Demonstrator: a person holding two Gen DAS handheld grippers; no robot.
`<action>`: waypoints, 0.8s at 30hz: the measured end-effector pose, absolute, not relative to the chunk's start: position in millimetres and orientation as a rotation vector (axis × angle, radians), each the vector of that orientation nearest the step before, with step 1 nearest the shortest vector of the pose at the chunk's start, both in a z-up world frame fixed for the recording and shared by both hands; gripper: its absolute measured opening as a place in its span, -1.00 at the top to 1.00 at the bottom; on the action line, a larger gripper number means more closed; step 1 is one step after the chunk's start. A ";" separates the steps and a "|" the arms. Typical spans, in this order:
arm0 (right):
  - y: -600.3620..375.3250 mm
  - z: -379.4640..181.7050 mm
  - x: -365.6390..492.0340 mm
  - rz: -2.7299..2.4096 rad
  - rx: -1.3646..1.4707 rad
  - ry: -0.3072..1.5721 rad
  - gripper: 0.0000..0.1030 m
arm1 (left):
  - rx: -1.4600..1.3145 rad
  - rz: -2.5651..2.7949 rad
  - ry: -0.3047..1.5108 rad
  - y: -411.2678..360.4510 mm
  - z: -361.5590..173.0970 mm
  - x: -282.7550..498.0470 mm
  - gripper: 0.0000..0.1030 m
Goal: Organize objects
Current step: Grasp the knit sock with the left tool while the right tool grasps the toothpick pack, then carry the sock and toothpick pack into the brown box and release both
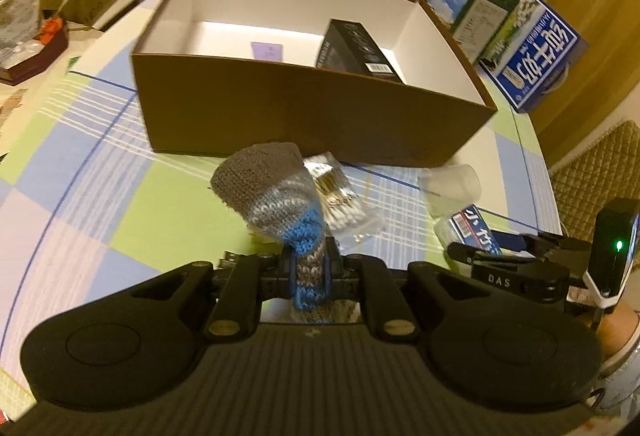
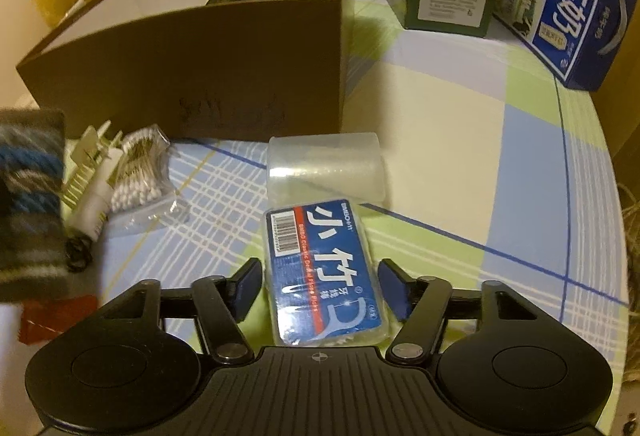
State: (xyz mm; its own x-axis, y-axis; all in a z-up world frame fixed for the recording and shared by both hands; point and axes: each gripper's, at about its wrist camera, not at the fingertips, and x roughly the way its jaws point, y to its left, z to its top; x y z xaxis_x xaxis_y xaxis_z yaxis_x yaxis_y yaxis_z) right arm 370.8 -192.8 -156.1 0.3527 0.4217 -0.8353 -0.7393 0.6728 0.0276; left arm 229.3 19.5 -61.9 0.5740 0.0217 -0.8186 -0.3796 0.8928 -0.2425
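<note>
Now the left gripper is clamped on a knitted sock, held just before the brown box. Beside it, the right gripper spreads wide around the floss-pick box, not touching.

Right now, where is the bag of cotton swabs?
In the right wrist view the bag of cotton swabs lies on the tablecloth at left, before the brown box, beside a white tube.
</note>
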 end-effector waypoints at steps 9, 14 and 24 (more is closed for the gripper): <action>-204.5 -144.6 354.8 0.807 -0.328 0.978 -0.11 | -0.427 0.281 0.907 28.5 -52.6 213.5 0.83; -212.5 -120.1 341.5 0.841 -0.238 0.966 -0.11 | -0.428 0.281 0.883 31.8 -44.3 205.2 0.83; -199.6 -75.1 322.4 0.903 -0.153 0.892 -0.11 | -0.413 0.260 0.826 40.5 -21.7 201.7 0.83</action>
